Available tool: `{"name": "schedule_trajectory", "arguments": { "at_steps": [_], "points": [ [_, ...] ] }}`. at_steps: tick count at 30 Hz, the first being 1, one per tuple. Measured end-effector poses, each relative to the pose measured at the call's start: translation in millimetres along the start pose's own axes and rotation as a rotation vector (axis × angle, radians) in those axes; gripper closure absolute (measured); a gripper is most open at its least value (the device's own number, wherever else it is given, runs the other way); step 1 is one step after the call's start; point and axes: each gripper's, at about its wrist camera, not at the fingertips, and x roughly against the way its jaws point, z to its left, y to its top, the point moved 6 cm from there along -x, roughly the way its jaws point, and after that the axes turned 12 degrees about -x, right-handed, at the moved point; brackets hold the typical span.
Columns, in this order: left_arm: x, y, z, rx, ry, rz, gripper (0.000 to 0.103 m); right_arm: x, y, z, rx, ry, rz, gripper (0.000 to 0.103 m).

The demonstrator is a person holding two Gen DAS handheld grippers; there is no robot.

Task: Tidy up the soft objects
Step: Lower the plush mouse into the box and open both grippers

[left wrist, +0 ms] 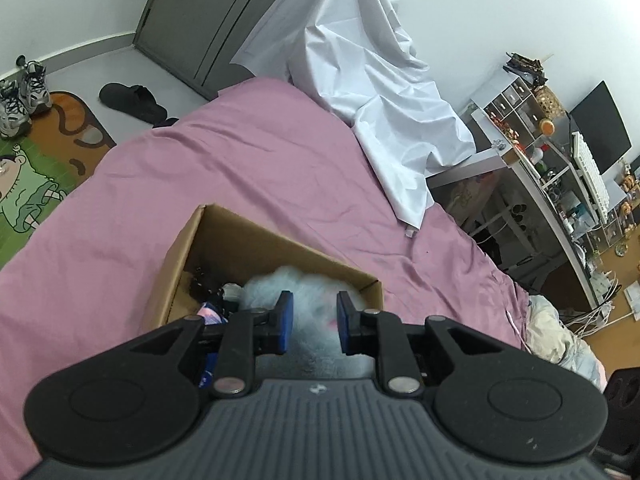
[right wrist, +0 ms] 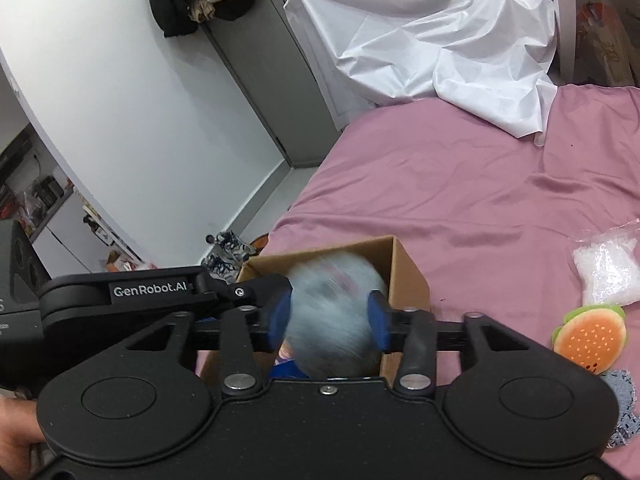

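Note:
A fluffy pale-blue toy [left wrist: 312, 292] with pink spots lies in the open cardboard box [left wrist: 280, 240] on the pink bed. My left gripper [left wrist: 315, 322] is over the box, its blue pads close together with the toy's fur pinched between them. In the right wrist view the toy [right wrist: 332, 292] is a blurred ball above the box [right wrist: 408, 276]. My right gripper [right wrist: 329, 316] straddles it, pads apart at its sides. The left gripper [right wrist: 286, 284] reaches in from the left onto the ball. A dark item [left wrist: 204, 284] and a blue-pink one [left wrist: 212, 314] also sit in the box.
On the bed [right wrist: 460, 184] to the right lie a burger-shaped plush [right wrist: 588, 338], a clear plastic bag [right wrist: 608, 268] and a blue knit cloth [right wrist: 622, 408]. A white sheet [left wrist: 380, 100] is draped at the bed's far end. Shoes [left wrist: 24, 96] and a mat lie on the floor.

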Motion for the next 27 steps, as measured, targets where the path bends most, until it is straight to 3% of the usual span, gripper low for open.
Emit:
{"name": "schedule_trajectory", "arguments": {
  "at_steps": [5,8,16,22,27],
  "points": [
    [5.8,-0.3,-6.6,-0.024,0.030,0.010,0.078,14.3,0.6,-6.0,-0.014,-0.017,-0.020,0.043],
    [12.1,-1.5,-12.7,-0.036,0.043,0.012,0.070,23.7,0.7,-8.9,-0.010,-0.019,-0.032,0.038],
    [38.2,-3.0,-36.9,-0.118,0.138,-0.028,0.031,53.6,4.6,-23.7,-0.021,-0.037,-0.065,0.023],
    [50.2,-3.1,-53.1,-0.154,0.173,-0.046,0.025,76.2,9.0,-33.5,-0.030,-0.039,-0.077,0.007],
    [57.3,-6.5,-62.1,-0.170,0.192,-0.043,0.019,89.9,13.5,-40.7,-0.049,-0.034,-0.074,0.002]
  ]
}}
